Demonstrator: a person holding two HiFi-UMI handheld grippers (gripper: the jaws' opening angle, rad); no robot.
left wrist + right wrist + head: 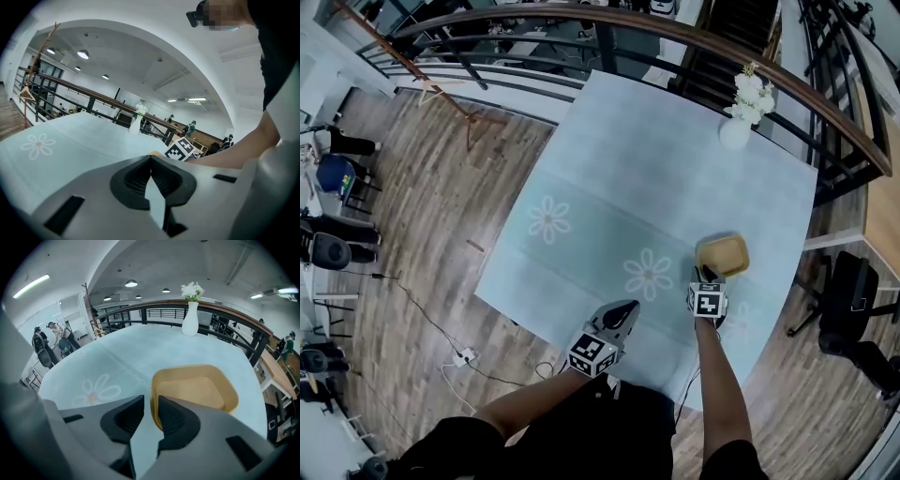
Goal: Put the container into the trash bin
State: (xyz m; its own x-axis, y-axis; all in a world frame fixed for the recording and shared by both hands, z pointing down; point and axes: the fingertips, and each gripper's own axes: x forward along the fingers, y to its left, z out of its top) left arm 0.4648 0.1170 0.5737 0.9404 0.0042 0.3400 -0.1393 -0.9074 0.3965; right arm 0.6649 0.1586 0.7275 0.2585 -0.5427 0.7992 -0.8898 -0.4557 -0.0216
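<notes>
A wooden floor (431,206) is showing along the left, and next to it a table is wearing a pale blue tablecloth (609,169) with two daisy prints (548,218) on it. At the table's near edge the person's left forearm (525,403) is holding out the left gripper (627,306). In the left gripper view its jaws are pressing together tip to tip, so the left gripper (151,158) is gripping nothing. Just to its right the right forearm (717,375) is reaching forward with the right gripper (704,271), which is pointing at the container (724,255). In the right gripper view the right gripper (151,397) is showing its jaws parted only narrowly. The near left rim of the container (194,390) is standing in that gap. The rim is lying close against the right jaw, while a sliver of tablecloth is showing between it and the left jaw, so the jaws are straddling the rim rather than clamping it. The container is a shallow tan tub with rounded corners. It is sitting open side up on the cloth near the table's right side, just beyond the right-hand daisy print. Well past it a white vase (735,131) of white flowers (753,94) is standing upright near the far edge, in front of a dark railing (675,28). The vase (190,319) is rising beyond the tub in the right gripper view.
</notes>
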